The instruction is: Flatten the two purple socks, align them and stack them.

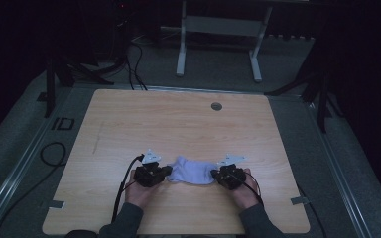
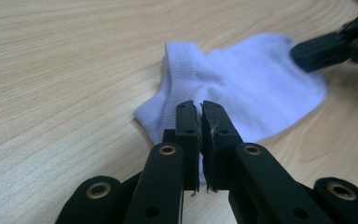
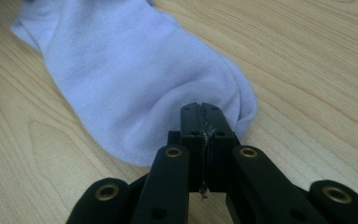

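Both hands rest low on the near surface, 1 at each end of the white sock. Left gripper and right gripper point inward, fingers clamped on its edges.

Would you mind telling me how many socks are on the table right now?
1. A single white sock lies flat near the table's front edge, between the left gripper and the right gripper.

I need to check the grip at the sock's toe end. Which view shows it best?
The right gripper view: the sock's toe sits close up at the shut right gripper. The left gripper view shows the cuff end; the high view shows it small and dim.
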`<move>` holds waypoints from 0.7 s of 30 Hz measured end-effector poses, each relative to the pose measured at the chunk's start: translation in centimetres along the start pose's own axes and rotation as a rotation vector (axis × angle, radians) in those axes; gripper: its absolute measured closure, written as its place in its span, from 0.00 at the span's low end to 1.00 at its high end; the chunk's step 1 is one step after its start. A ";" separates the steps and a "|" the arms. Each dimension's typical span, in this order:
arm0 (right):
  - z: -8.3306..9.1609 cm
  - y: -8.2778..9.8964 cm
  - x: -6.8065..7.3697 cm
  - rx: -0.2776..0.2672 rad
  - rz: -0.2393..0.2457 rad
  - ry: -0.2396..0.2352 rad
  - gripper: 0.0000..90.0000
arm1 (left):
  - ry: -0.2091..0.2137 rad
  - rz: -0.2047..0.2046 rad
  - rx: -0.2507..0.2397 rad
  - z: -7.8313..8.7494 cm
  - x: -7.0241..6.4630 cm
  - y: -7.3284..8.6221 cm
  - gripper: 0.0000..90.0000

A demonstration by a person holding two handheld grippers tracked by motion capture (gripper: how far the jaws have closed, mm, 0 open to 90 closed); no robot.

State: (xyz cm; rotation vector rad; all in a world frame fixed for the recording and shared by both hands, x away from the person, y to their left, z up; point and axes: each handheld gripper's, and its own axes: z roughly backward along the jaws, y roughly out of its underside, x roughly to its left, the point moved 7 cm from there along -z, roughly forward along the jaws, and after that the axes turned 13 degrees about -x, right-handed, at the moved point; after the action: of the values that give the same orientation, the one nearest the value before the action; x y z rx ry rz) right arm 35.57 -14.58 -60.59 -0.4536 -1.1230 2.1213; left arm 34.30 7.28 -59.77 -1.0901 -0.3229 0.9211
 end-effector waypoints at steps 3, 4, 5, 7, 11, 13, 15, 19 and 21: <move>0.0 0.0 0.0 -0.002 -0.004 -0.004 0.98 | -0.020 0.002 0.024 -0.3 0.3 0.4 0.95; 0.0 0.0 0.0 -0.001 -0.005 -0.004 0.98 | -0.027 0.006 0.028 -0.4 0.4 0.5 0.95; 0.0 0.0 -0.1 -0.002 -0.006 -0.005 0.98 | -0.037 0.008 0.035 -0.3 0.5 0.5 0.95; 0.0 0.0 -0.1 -0.003 -0.007 -0.006 0.98 | -0.058 0.007 0.041 -0.3 0.7 0.5 0.93; 0.0 0.0 -0.1 -0.003 -0.008 -0.009 0.98 | -0.119 0.025 0.046 0.0 1.6 0.6 0.89; 0.0 0.0 -0.1 -0.004 -0.008 -0.010 0.98 | -0.130 0.042 0.044 0.1 2.0 0.6 0.88; 0.0 0.0 -0.1 -0.004 -0.007 -0.012 0.98 | -0.142 0.058 0.033 0.3 2.3 0.5 0.87; 0.0 0.0 -0.2 -0.007 -0.002 -0.019 0.98 | -0.163 0.073 0.015 0.8 2.7 0.2 0.86; 0.0 0.0 -0.2 -0.007 -0.003 -0.021 0.98 | -0.163 0.084 0.009 1.0 3.0 0.1 0.86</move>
State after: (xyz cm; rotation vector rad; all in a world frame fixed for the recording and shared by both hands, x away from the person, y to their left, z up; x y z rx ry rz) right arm 35.68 -14.74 -60.60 -0.4335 -1.1432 2.1251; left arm 35.41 10.16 -60.04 -1.0293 -0.4088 1.0886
